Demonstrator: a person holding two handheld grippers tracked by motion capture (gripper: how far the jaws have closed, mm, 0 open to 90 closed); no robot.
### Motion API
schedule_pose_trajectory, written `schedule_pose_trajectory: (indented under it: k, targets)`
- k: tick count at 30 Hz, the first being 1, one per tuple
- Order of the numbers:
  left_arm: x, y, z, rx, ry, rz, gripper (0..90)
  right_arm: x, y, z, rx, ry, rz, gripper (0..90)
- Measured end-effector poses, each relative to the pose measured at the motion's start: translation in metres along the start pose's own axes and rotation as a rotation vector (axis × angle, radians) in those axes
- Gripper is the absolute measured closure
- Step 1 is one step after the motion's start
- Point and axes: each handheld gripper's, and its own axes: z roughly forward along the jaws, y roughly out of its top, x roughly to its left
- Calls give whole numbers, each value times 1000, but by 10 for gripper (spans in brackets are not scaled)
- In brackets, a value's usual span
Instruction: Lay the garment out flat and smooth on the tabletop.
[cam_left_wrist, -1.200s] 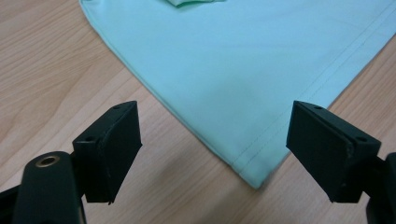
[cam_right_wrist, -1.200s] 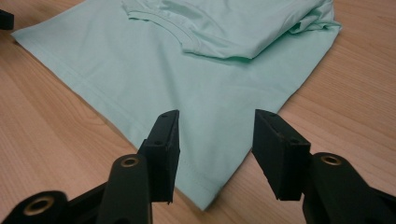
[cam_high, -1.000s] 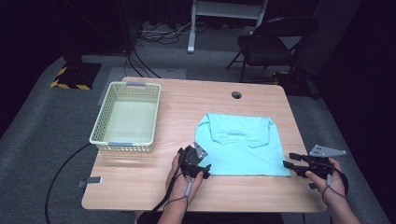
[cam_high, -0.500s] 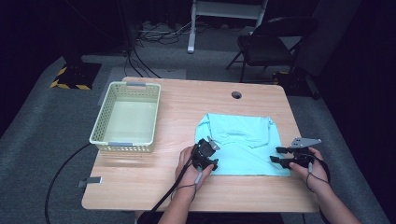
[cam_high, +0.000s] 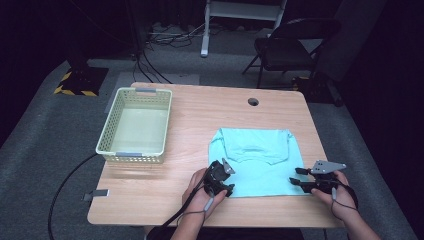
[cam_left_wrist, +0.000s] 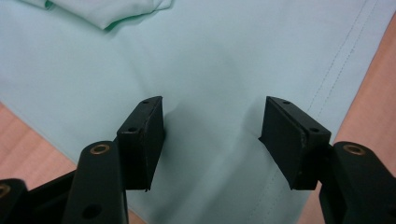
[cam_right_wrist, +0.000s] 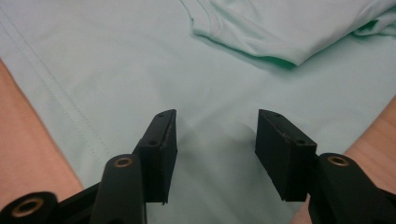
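A light turquoise shirt (cam_high: 257, 160) lies folded flat on the wooden table (cam_high: 200, 110), right of centre. My left gripper (cam_high: 223, 179) rests tilted down on the shirt's near left corner. In the left gripper view its jaws (cam_left_wrist: 212, 116) stand apart with the tips on the smooth cloth (cam_left_wrist: 210, 56); they have just been closing, and the pads press on nothing. My right gripper (cam_high: 299, 180) is at the near right corner. Its jaws (cam_right_wrist: 215, 128) have also just been closing, and they stand apart over flat cloth (cam_right_wrist: 116, 56) beside the hem.
A pale yellow-green plastic basket (cam_high: 137, 125) stands at the table's left side. A cable hole (cam_high: 253, 102) sits near the far edge. A dark chair (cam_high: 290, 45) stands behind the table. Cables trail from both grippers towards the near edge.
Both grippers have moved inward onto the shirt's near corners, the right one coming in from the table's right edge. The left jaws are narrower than a second ago.
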Motion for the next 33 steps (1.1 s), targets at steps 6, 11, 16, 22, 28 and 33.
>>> schedule_pose_trajectory:
  k: [6, 11, 16, 22, 28, 33]
  targets:
    - [1, -4, -2, -4, -9, 3, 391, 11, -4, -9, 38, 16, 51, 487]
    - [1, -5, -3, -4, -7, 10, 393, 26, -10, -18, 54, 3, 63, 487]
    - [-2, -2, -7, 7, 23, 30, 410, 31, -9, -22, 83, 20, 51, 484]
    - [0, 13, -9, -28, 37, 21, 380, 18, 4, -22, 28, -9, 63, 484]
    - [15, 29, -2, -48, 55, -3, 370, 0, 17, -16, 13, -42, 73, 482]
    - [30, 39, 11, -64, 67, -28, 371, -13, 23, -8, 6, -51, 100, 462]
